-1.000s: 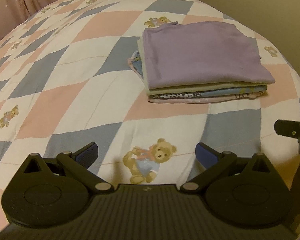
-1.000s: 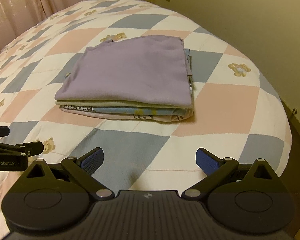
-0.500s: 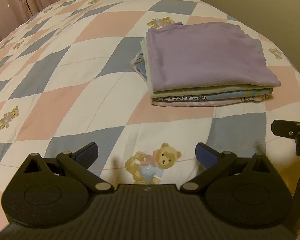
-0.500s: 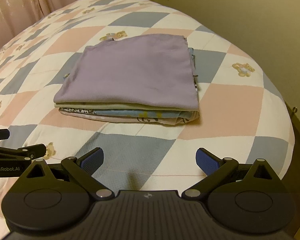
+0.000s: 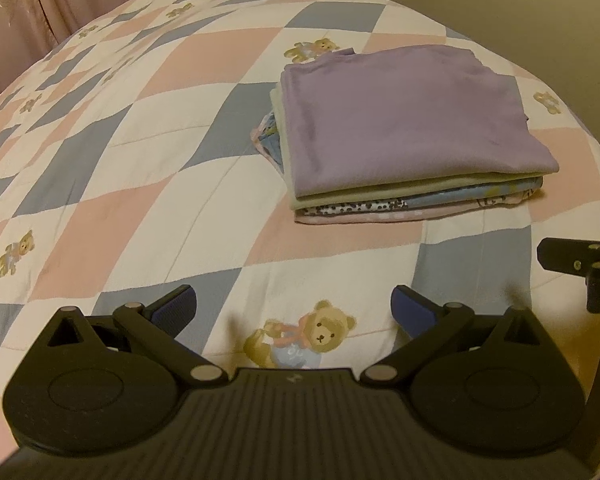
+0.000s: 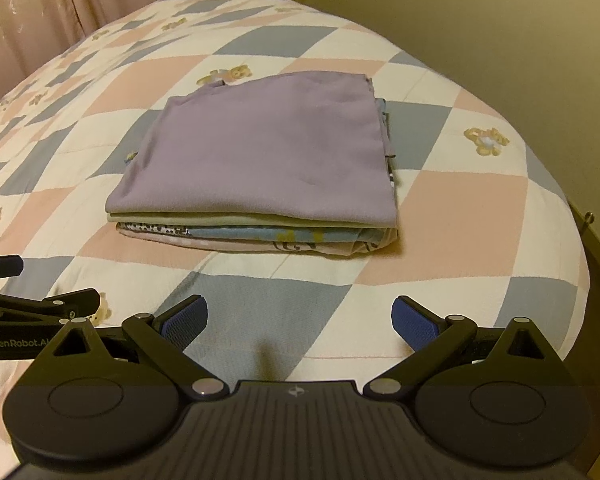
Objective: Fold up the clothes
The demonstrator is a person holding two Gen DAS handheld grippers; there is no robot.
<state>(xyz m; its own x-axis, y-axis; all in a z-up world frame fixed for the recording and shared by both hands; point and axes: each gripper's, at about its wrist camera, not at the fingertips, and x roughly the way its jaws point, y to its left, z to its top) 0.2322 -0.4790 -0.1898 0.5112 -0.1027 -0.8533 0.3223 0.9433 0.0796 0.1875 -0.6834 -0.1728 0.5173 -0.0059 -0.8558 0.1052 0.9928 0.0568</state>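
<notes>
Lying at about one o'clock from the left gripper [image 5: 294, 306] and dead ahead at twelve o'clock from the right gripper [image 6: 299, 318], the stack of folded clothes [image 6: 256, 168] sat on the checked teddy-bear quilt [image 5: 140, 152], toward the bed's right edge. A purple garment [image 5: 404, 116] topped it, over a pale green layer, a leopard-print one, a blue printed one and a pink one at the bottom. Its longer side ran roughly across both views, nine to three o'clock, folded edges facing the grippers. The right gripper looked squarer to the pile, so it seemed the handier one for any next touch. Both grippers hovered over the quilt, short of the stack, jaws spread wide, holding and touching nothing. No unfolded garment showed, so the folding appeared finished or between items.
</notes>
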